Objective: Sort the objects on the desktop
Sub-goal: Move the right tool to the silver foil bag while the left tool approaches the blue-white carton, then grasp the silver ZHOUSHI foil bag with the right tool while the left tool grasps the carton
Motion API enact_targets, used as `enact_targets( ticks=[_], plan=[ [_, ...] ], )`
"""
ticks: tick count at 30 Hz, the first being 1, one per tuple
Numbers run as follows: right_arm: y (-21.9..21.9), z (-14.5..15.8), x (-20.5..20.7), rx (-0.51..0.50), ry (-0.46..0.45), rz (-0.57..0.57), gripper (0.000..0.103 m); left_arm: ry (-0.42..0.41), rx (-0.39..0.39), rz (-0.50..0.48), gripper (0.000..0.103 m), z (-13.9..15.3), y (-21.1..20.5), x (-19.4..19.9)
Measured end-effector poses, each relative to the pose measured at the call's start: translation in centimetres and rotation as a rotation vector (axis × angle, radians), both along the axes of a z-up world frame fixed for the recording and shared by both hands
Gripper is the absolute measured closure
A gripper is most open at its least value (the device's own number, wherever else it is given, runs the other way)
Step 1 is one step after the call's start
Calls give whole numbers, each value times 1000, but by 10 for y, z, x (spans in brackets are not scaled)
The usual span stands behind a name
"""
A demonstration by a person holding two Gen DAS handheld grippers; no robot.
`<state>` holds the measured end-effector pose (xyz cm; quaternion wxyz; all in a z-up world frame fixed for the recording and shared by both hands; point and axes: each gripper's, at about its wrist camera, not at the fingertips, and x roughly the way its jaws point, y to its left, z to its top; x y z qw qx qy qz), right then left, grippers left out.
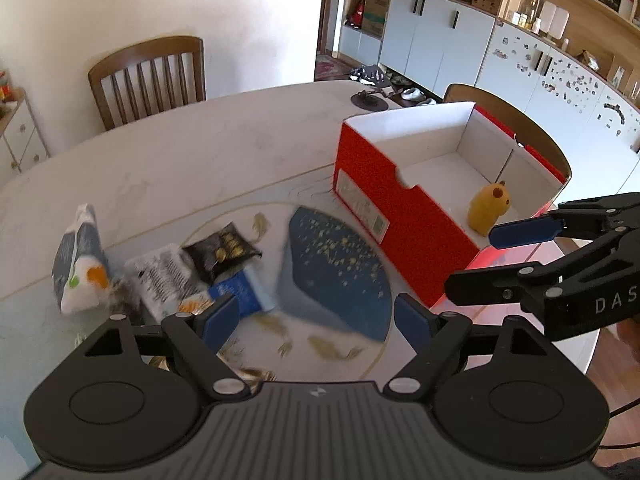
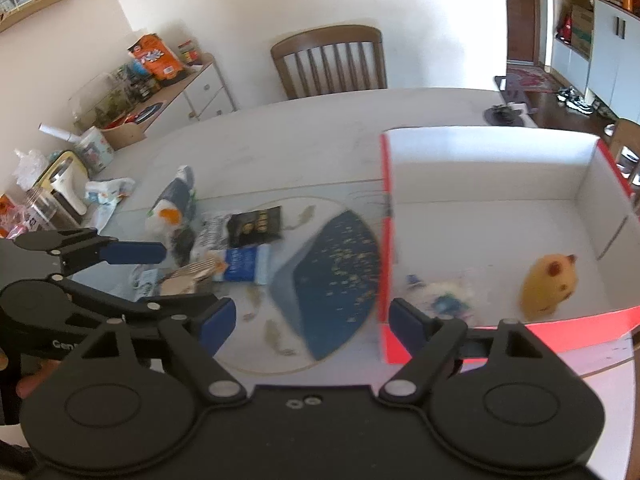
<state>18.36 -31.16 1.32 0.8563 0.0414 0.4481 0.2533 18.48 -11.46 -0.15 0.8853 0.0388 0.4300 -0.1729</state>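
Right wrist view gives you the best look at the red cardboard box with the white inside (image 2: 492,184): it sits on the right part of the pale marble-look table (image 2: 300,128), and it already holds a yellow bear-shaped toy (image 2: 550,286) plus a small blurry white-and-blue thing I can't make out. What's left to sort is the heap on the left: a small black packet with gold print (image 2: 256,226), a blue and white packet (image 2: 246,266) just below it, a white packet with black print beside them, and a grey, white and orange pouch (image 2: 172,204) at the far end. A dark blue fan-shaped patch with gold specks (image 2: 336,276) lies between the heap and the box, apparently part of the table's surface.

Your right gripper (image 2: 310,320) is spread wide and empty, hovering by the box's near corner. Your left gripper (image 1: 316,318) is also spread with nothing in it, pointing down at the blue and white packet (image 1: 240,294).

Stuff to watch for, imo: the packets overlap, so closing on one could drag a neighbour along or pinch two at once. Your grippers are also close together, so they could bump. The right one's finger could also clip the box wall and shove the box.
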Motion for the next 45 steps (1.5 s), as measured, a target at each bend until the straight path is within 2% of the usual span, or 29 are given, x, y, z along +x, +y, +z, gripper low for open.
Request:
enact_targets(
  ticks=[9,15,18,30,40,45],
  plan=[
    [43,1,-13,2,1,26,19,-5,1,45,15,-5,46,-12],
    [63,-2,-16,-6,3,32,19,21,-21,64,15,-13,76,-17],
    [71,-6,-16,-12,12,29,19,28,-26,82,0,-17,87,-18],
    [108,-22,-11,-34,43,44,19,89,-42,164,0,-44,132,-21],
    [144,-37,-4,-44,77,77,19,156,-49,257,0,-66,155,-8],
    [162,-43,4,-46,90,91,19,162,-43,294,0,-74,161,-1]
  ],
)
